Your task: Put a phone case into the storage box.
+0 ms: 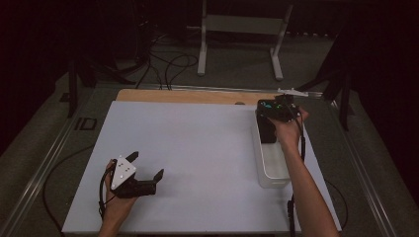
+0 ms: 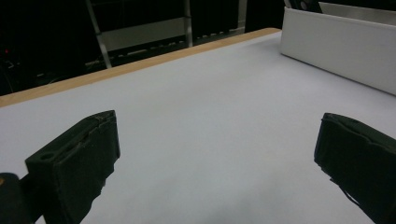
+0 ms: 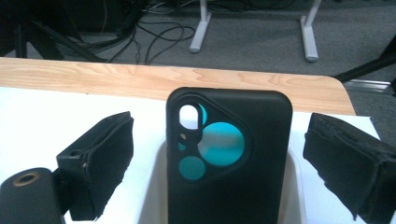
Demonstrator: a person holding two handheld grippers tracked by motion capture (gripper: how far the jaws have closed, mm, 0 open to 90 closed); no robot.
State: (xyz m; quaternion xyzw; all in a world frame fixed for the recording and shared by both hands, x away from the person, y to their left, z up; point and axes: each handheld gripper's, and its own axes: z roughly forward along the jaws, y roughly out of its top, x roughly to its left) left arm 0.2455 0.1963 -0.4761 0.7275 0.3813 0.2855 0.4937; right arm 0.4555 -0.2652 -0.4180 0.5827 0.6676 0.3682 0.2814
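standing upright in white bin [image 1: 272,170], phone case [image 3: 229,158] between parted right tool [image 3: 224,163]; left tool [image 2: 215,158] apart.

A wooden table [image 1: 188,96] carries a white sheet [image 1: 197,163] and white bin [image 1: 271,170].

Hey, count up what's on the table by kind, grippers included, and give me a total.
Phone case: 1
White bin: 1
Grippers: 2, the left gripper and the right gripper
Total: 4
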